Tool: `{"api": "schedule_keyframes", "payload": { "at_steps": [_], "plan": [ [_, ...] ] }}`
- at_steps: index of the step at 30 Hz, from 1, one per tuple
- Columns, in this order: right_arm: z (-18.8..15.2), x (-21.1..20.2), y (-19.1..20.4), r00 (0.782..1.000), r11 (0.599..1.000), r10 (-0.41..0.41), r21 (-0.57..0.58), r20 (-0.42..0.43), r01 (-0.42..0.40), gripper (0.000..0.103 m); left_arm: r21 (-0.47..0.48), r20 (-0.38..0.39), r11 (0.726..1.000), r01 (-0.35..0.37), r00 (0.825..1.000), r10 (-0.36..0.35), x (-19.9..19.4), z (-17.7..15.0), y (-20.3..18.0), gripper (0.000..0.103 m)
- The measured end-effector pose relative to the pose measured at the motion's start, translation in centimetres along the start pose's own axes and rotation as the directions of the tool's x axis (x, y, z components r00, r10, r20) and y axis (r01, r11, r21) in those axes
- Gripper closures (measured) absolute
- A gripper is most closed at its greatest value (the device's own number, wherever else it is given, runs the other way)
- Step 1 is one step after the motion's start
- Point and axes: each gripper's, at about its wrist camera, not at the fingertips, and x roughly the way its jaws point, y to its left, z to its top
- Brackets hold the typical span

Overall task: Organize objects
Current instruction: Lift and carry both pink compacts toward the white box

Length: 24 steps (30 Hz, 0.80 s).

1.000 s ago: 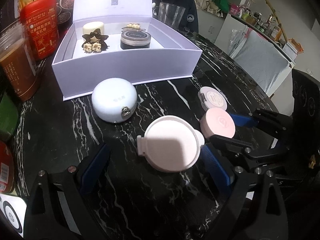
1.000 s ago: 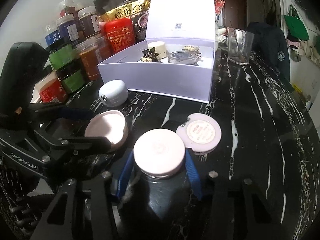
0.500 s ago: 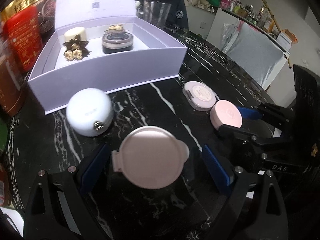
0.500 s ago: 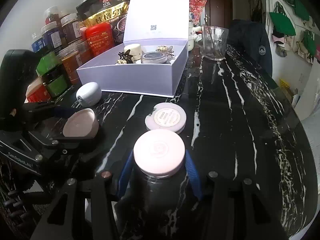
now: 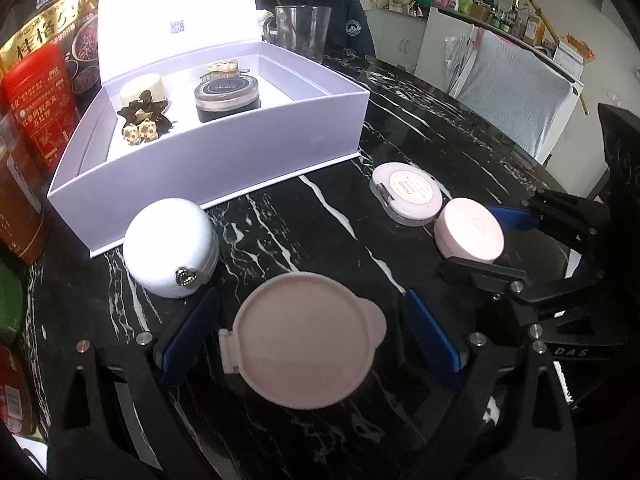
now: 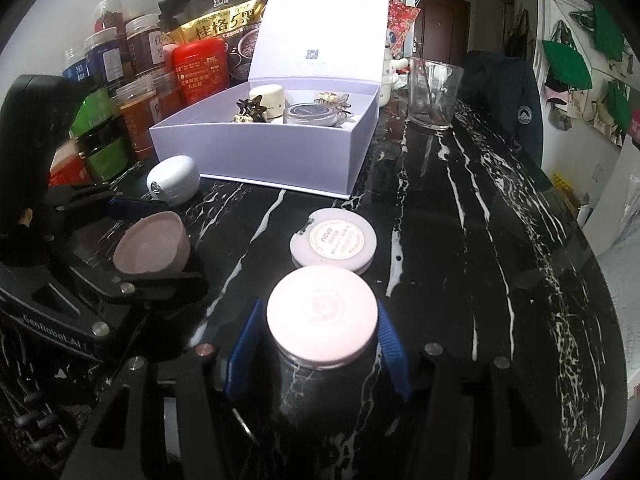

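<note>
Before the open box (image 6: pixel 280 152), the right claw (image 6: pixel 320 340) has just been opening around the pink jar (image 6: pixel 322 320), released onto the desk (image 6: pixel 460 240); the left claw (image 5: pixel 308 336) gapes around the compact (image 5: pixel 304 340), ungripped.

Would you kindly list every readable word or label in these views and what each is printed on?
"GenRobot.AI": on the left gripper body.
"QUAKER" and "桂格": on the gold bag.
"DAS": on the right gripper body.
Too small or blurred: the labelled compact, red tin, jars, box lid code.
</note>
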Motion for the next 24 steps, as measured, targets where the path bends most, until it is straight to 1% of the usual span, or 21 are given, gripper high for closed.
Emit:
{"api": "schedule_keyframes", "payload": {
  "at_steps": [4, 9, 22, 24],
  "plan": [
    [0.01, 0.21, -0.21, 1.000, 1.000, 0.006, 0.011, 0.021, -0.006, 0.044, 0.041, 0.000, 0.998, -0.038, 0.999, 0.038, 0.42, 0.07, -0.60, 0.009],
    [0.16, 0.47, -0.27, 0.999, 1.000, -0.006, 0.013, 0.031, 0.006, 0.044, 0.045, 0.015, 0.998, -0.033, 0.999, 0.032, 0.56, 0.22, -0.67, 0.009],
    [-0.08, 0.76, -0.19, 0.997, 1.000, -0.020, 0.016, 0.072, 0.019, 0.044, 0.054, 0.006, 0.998, -0.020, 1.000, 0.020, 0.81, 0.46, -0.60, 0.009],
    [-0.20, 0.71, -0.13, 0.997, 1.000, -0.013, 0.009, 0.078, 0.013, 0.044, 0.056, 0.008, 0.998, -0.019, 1.000, 0.019, 0.79, 0.45, -0.60, 0.011]
  ]
}}
